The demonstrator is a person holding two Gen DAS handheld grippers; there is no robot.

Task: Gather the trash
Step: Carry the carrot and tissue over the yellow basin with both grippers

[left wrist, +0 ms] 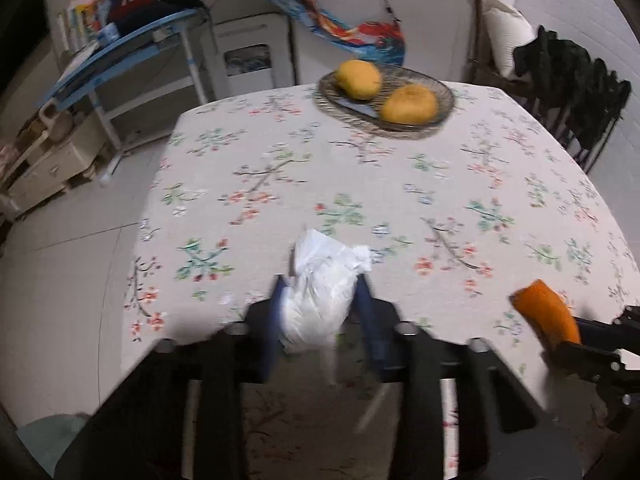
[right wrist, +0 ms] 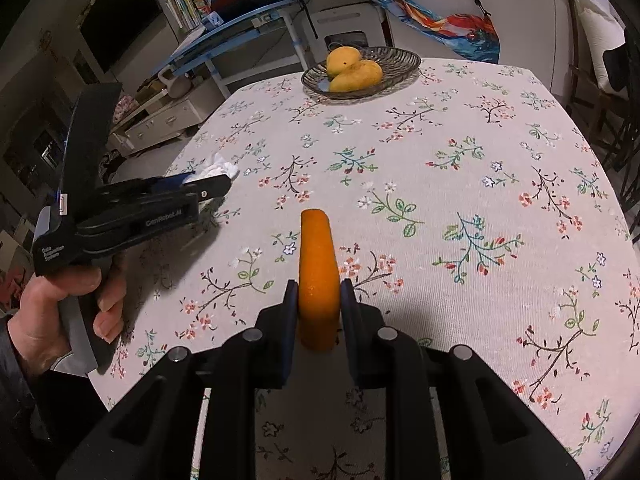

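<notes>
the left gripper (left wrist: 320, 300) is clamped on a crumpled white tissue (left wrist: 320, 288), which sits between its two blue fingers (left wrist: 276, 320) and bulges out ahead of the tips, lifted just over the near edge of the worktop (left wrist: 400, 184). the wad's long axis runs along the fingers, its twisted end pointing away from the hand and slightly to the right in the left wrist view. the right gripper (right wrist: 319, 300) is closed on an orange peel (right wrist: 318, 272), a curved strip held by its lower part; its long axis also follows the fingers, its free end pointing up and away toward the glass dish (right wrist: 400, 60) of mangoes (right wrist: 356, 76) at the far side. in the right wrist view the left gripper lies to the left, just beside the worktop's near left edge, held by a hand (right wrist: 52, 312). no bin shows in either view, so which hand is nearer to one cannot be told; both pieces seem ready to be carried off the worktop.
</notes>
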